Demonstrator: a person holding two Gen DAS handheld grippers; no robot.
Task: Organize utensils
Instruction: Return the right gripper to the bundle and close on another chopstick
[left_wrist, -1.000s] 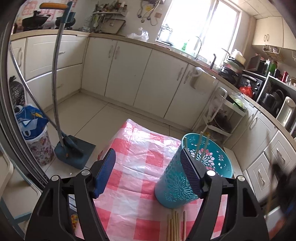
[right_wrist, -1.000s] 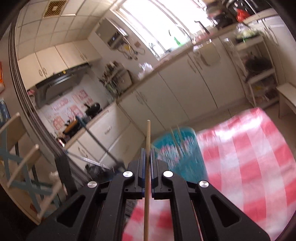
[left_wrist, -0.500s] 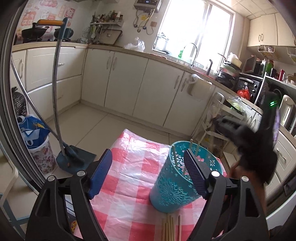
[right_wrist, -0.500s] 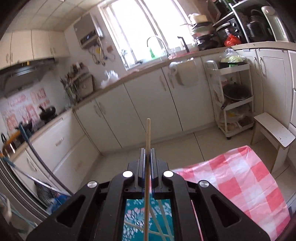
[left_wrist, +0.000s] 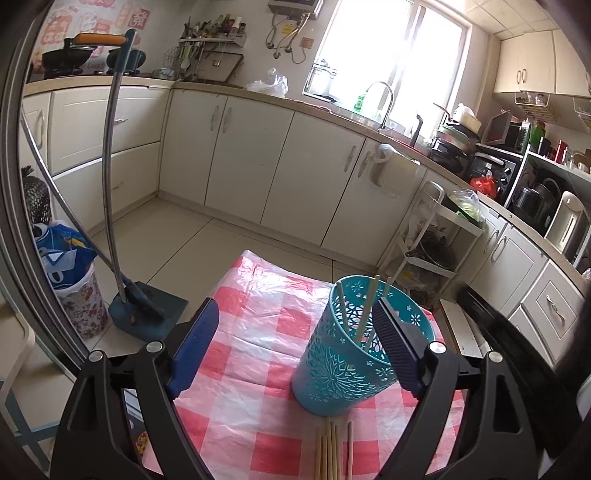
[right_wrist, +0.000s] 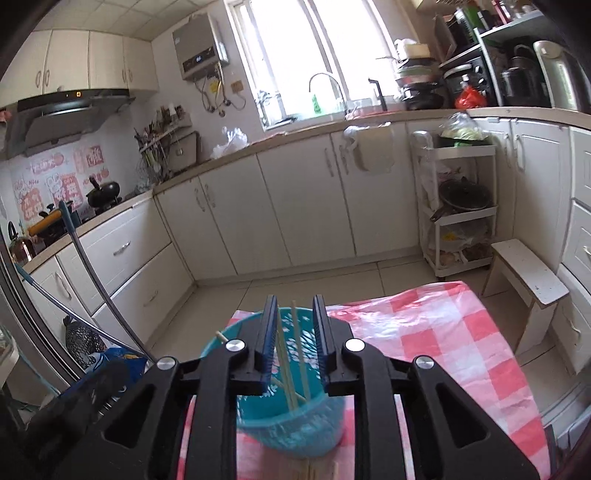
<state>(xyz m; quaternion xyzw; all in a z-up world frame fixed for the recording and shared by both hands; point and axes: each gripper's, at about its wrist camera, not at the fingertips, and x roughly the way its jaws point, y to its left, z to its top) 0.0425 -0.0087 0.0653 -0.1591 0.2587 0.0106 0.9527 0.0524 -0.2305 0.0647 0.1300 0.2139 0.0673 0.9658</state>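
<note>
The left gripper (left_wrist: 295, 339) is hovering with its blue-padded jaws spread wide, holding nothing; its right pad (left_wrist: 393, 347) is sitting just beside the rim of the teal perforated plastic utensil holder (left_wrist: 343, 373), though contact cannot be judged. The holder is standing slightly tilted on the red-and-white checked plastic tablecloth (left_wrist: 255, 332), with several thin wooden chopsticks (left_wrist: 364, 314) leaning inside it. More loose wooden chopsticks (left_wrist: 330, 454) are lying flat on the cloth just in front of the holder's base. The right gripper (right_wrist: 294, 339) is hanging directly above the holder's mouth, its jaws parted to a narrow gap and gripping nothing; the standing chopsticks are showing between its pads, untouched.
</note>
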